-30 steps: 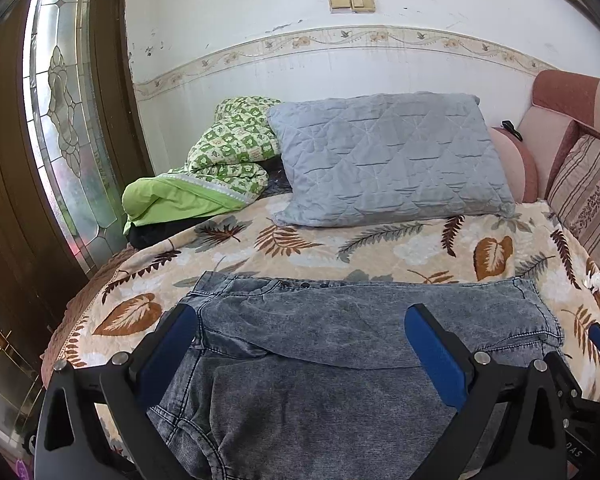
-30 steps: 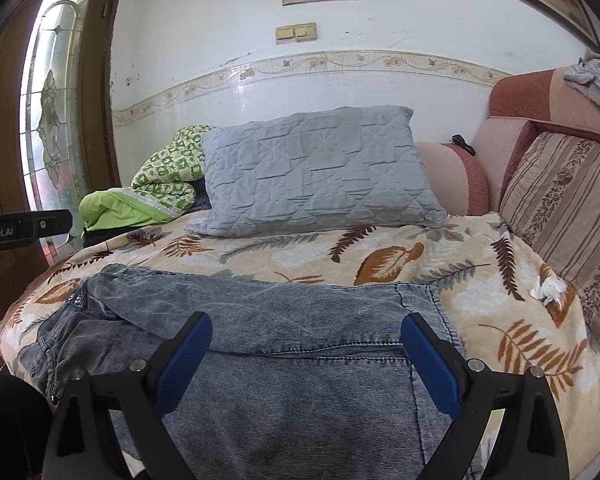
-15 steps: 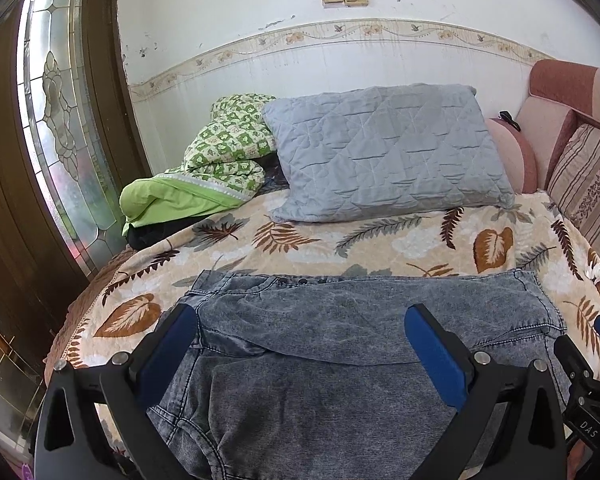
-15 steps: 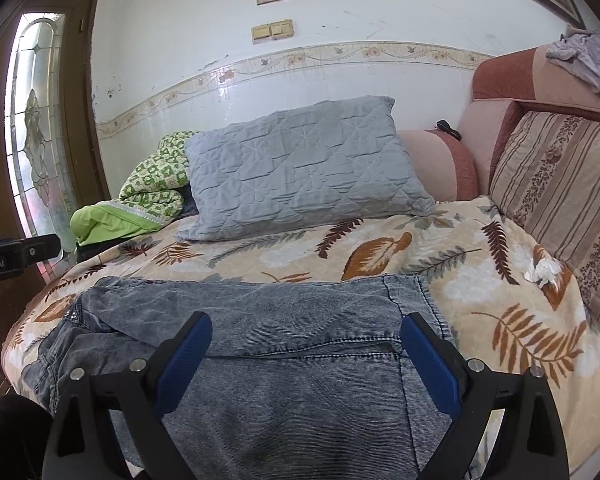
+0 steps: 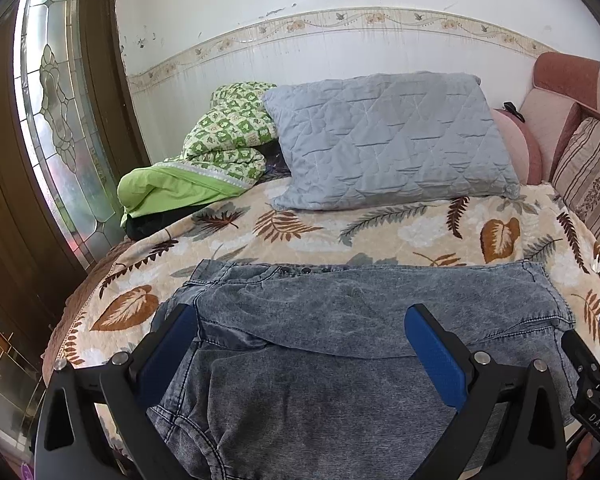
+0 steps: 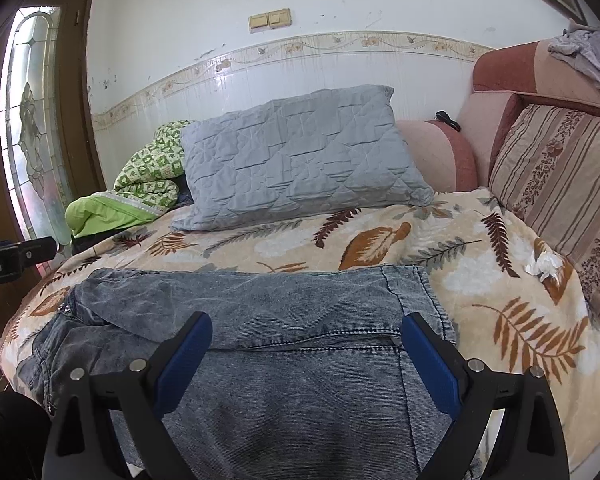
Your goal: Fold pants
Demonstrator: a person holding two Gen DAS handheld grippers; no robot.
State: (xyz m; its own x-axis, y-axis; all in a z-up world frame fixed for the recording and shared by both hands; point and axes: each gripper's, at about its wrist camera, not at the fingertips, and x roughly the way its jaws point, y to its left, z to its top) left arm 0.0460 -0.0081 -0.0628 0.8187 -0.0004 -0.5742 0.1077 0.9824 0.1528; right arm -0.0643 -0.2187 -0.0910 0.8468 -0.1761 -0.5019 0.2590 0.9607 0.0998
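A stained-glass door [image 5: 56,120] stands at far left, beside a bed [image 5: 380,236] spread with a leaf-print cover. A green quilt [image 5: 204,164] is bunched at the bed's left rear corner, its checked side touching a grey pillow [image 5: 384,140] that leans against the white wall. Right of the pillow sit a pink bolster [image 6: 436,152] and a striped cushion [image 6: 560,168]; a pale cloth [image 6: 584,54] is draped on the sofa back above them, and a crumpled white tissue [image 6: 546,264] lies on the cover near the cushion. The jeans [image 5: 340,340] lie folded across the bed's near edge, waistband to the left, hems to the right, a fold line running across the middle. The left tongs [image 5: 300,340] hover wide apart over the jeans' left half, holding nothing. The right tongs [image 6: 306,354] are likewise spread wide and empty above the right half, near the hems. Nothing lies between either pair and the denim.
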